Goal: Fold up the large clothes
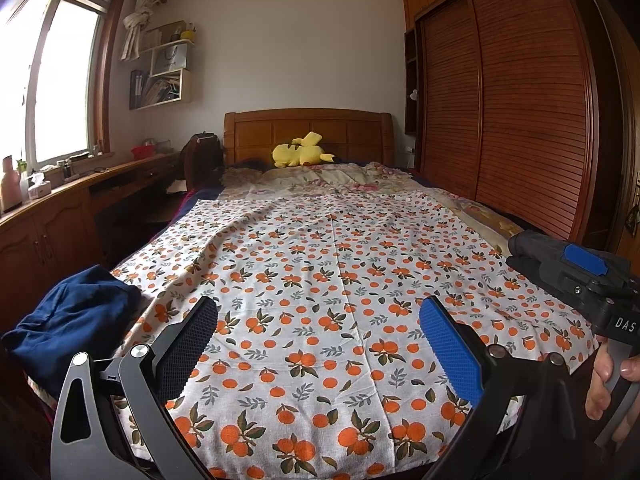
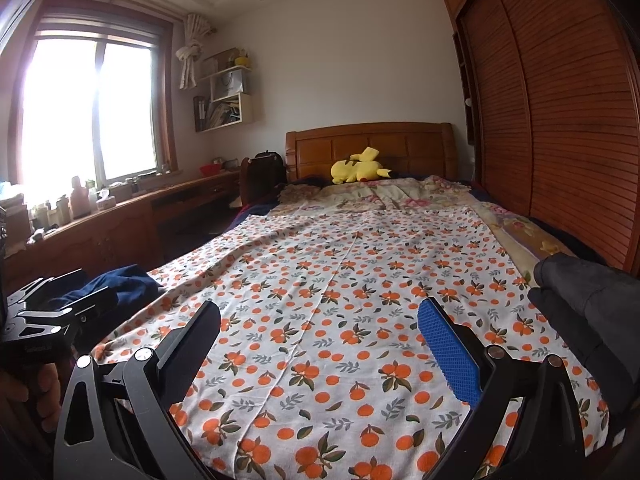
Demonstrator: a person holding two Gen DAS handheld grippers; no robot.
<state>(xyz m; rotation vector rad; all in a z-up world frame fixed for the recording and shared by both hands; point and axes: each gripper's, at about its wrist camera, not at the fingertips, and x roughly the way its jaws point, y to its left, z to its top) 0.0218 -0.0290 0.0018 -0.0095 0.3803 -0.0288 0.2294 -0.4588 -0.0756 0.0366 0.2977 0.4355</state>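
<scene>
A large white garment printed with oranges and leaves (image 1: 328, 280) (image 2: 352, 292) lies spread flat over the bed, a seam running down its middle. My left gripper (image 1: 318, 320) hovers open above its near edge, nothing between the fingers. My right gripper (image 2: 320, 324) is also open above the near edge, empty. In the left wrist view the right gripper's body (image 1: 592, 280) shows at the right with a hand on its handle. The left gripper's body (image 2: 52, 312) shows at the left of the right wrist view.
A crumpled navy garment (image 1: 76, 320) (image 2: 116, 284) lies at the bed's left near corner, a dark garment (image 2: 592, 312) at the right edge. A yellow plush toy (image 1: 302, 152) rests by the wooden headboard (image 1: 308, 132). Wardrobe doors (image 1: 512, 100) stand right, a desk (image 1: 60, 216) left.
</scene>
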